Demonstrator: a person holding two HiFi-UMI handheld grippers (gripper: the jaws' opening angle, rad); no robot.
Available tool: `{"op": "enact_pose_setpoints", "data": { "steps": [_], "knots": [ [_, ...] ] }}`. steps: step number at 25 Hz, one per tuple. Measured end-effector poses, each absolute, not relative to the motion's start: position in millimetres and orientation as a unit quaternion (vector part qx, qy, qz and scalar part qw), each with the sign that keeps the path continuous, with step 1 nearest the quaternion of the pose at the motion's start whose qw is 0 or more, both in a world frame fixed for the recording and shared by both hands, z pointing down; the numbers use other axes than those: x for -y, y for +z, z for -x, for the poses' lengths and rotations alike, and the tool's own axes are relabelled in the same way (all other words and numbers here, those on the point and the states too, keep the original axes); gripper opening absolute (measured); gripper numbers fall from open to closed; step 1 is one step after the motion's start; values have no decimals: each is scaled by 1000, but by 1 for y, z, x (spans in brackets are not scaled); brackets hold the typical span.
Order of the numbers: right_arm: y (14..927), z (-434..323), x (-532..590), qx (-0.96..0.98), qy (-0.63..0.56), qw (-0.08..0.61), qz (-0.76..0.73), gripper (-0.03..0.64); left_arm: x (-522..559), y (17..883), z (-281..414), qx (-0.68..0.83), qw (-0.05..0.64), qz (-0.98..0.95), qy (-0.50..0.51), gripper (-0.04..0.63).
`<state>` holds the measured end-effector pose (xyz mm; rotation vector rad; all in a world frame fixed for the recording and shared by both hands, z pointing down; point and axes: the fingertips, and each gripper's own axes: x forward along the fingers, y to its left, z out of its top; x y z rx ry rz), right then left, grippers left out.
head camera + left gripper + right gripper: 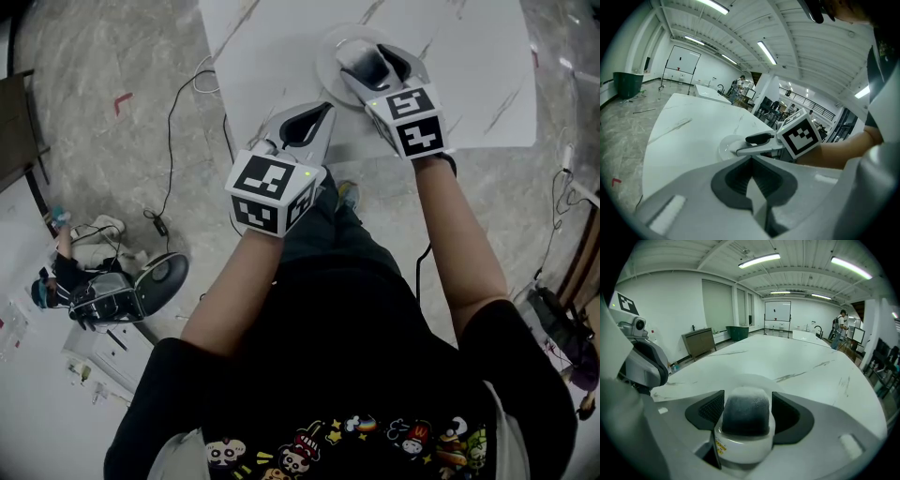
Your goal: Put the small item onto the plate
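A small white jar with a dark frosted cap [744, 420] sits between the jaws of my right gripper [745, 427], which is shut on it. In the head view this gripper [372, 54] holds the jar [367, 65] directly over the white plate [327, 58] on the marble table. The plate's rim [751, 377] shows just behind the jar; I cannot tell whether the jar touches it. My left gripper [322, 113] rests at the table's near edge, left of the plate, shut and empty. In its own view the jaws [751, 185] meet, looking toward the plate [724, 146] and right gripper [754, 143].
The white marble table [469, 56] stretches beyond the plate. Its near edge [281, 127] lies under the left gripper. Cables [173, 112] trail on the floor at left, beside a dark round base [161, 278] and clutter. More tables and a person [840, 329] stand far off.
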<state>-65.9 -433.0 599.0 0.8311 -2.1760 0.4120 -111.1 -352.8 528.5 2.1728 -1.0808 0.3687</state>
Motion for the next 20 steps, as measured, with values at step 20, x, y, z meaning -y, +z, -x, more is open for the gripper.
{"op": "enact_pose_setpoints", "data": {
  "steps": [20],
  "knots": [
    [480,26,408,862,146,250,-416,113,365,490,107,394,289,-858,162,0]
  ]
}}
